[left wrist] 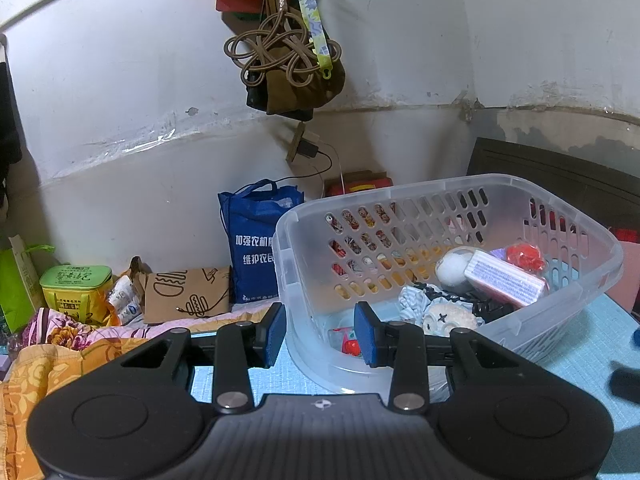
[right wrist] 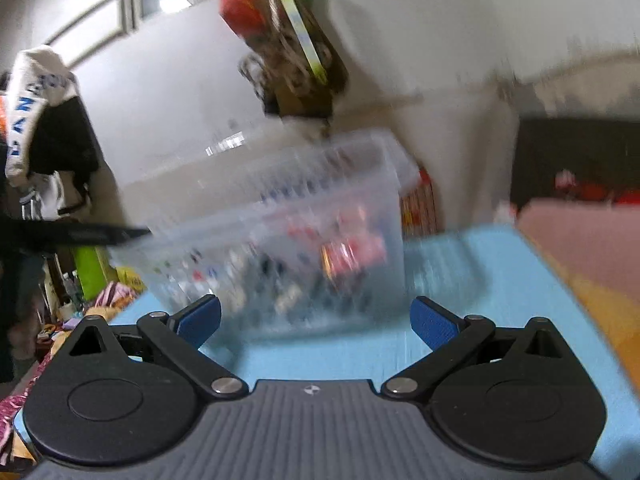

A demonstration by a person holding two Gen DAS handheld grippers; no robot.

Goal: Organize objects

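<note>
Left gripper is seen nearest the lens, its jaws partly apart and set astride the near corner wall of the clear basket, one pad outside and one inside, apparently to steady it; whether the wall is actually pinched cannot be told. Collected items, among them a pink box and a white ball, are held inside the basket on the blue bench. Right gripper is held before the blurred basket with jaws wide apart and nothing between them, judged ready for another item.
</note>
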